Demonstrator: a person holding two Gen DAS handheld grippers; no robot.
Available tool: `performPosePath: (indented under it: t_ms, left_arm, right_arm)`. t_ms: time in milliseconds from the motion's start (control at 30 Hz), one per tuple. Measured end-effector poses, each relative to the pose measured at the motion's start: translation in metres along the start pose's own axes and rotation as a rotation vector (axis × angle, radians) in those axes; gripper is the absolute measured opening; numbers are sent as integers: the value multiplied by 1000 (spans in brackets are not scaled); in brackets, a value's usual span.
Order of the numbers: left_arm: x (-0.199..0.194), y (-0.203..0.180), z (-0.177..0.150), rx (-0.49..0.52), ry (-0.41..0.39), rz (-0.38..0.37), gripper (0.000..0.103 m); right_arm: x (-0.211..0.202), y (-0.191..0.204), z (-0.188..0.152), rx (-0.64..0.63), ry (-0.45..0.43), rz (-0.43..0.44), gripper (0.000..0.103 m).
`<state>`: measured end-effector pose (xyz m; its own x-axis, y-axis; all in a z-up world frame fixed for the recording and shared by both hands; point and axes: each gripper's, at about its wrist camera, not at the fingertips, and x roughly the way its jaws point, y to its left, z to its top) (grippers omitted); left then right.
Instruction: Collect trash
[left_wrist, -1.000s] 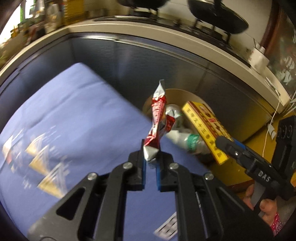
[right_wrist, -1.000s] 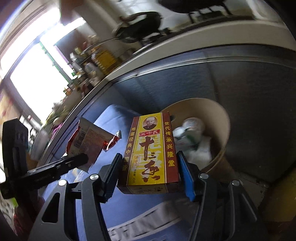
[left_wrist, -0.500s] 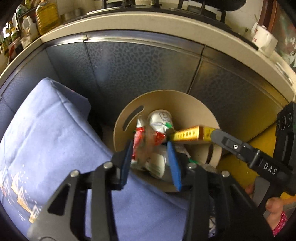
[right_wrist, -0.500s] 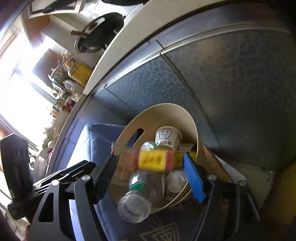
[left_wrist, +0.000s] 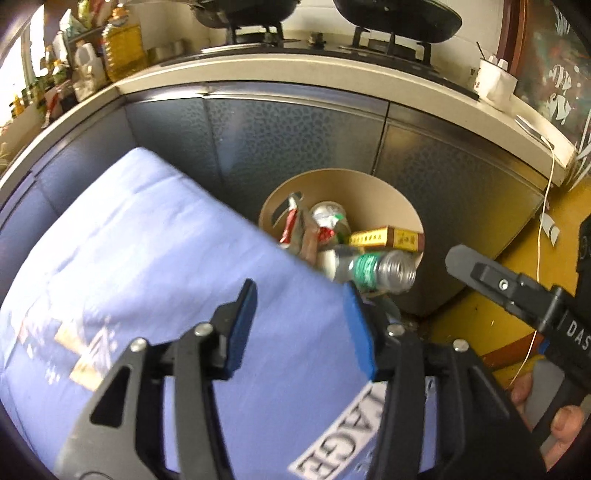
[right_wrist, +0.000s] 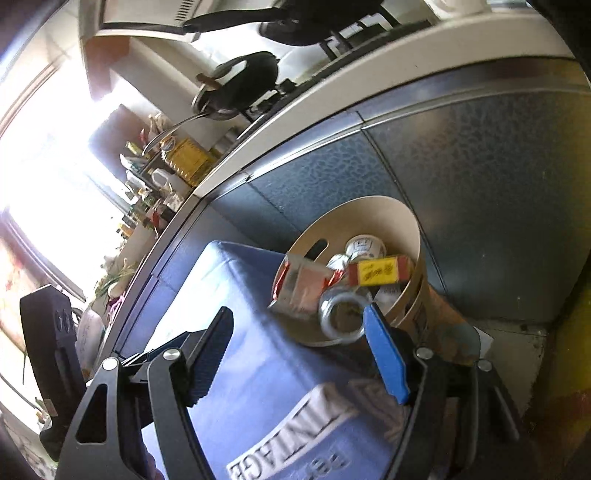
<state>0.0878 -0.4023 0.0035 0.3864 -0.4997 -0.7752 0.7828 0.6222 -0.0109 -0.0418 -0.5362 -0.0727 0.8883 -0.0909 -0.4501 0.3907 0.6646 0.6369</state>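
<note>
Left wrist view: the left tongs (left_wrist: 299, 308) are opening with nothing between them, above the blue cloth (left_wrist: 147, 251). Red wrapper (left_wrist: 291, 227), yellow box (left_wrist: 386, 238) and clear bottle (left_wrist: 373, 267) lie in the tan bin (left_wrist: 369, 188) — far side, against the cabinet (left_wrist: 295, 136). Right tongs (right_wrist: 299, 347) — wide, empty.

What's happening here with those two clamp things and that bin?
A person holds a two-finger gripper in each hand and is collecting trash into a tan bin beside a blue-covered surface. The left gripper is opening with nothing between its fingers; the right gripper is open and empty too. A red snack wrapper and a yellow box lie in the bin on top of a clear bottle and a cup.
</note>
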Motion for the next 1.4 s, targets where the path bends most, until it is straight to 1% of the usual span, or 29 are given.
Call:
performPosePath:
  t_ms: [67, 100, 133, 200, 300, 467, 667, 733, 867, 967, 1200, 1400]
  left_arm:
    - [-14, 5, -11, -13, -12, 7, 46]
    - [-19, 7, -15, -18, -18, 12, 48]
    - [-25, 10, -19, -25, -29, 19, 54]
    - [-39, 16, -30, -42, -63, 36, 62]
    - [-58, 24, -42, -58, -100, 53, 64]
    - [-79, 38, -57, -90, -124, 81, 66]
    - [-103, 53, -71, -116, -167, 100, 79]
    - [-111, 55, -74, -114, -186, 112, 86]
    - [-124, 59, -81, -114, -218, 135, 96]
    - [-131, 64, -85, -123, -230, 135, 97]
    - [-136, 74, -91, -143, -226, 126, 97]
    - [-138, 75, -94, -147, -221, 144, 97]
  right_arm:
    - [-6, 12, -11, -21, 4, -10, 71]
    - [-9, 17, -16, -31, 11, -14, 71]
    - [-11, 20, -19, -37, 15, -16, 71]
    - [-15, 29, -28, -49, 29, -19, 71]
    - [-20, 39, -38, -69, 40, -30, 71]
    - [-24, 53, -54, -79, 83, -37, 71]
    - [-33, 74, -68, -106, 82, -67, 73]
    - [-35, 81, -70, -115, 84, -73, 75]
    - [-38, 96, -73, -132, 88, -78, 77]
    - [-41, 103, -74, -135, 94, -84, 78]
    - [-46, 108, -77, -129, 81, -106, 80]
    - [-47, 112, -79, -128, 83, -114, 80]
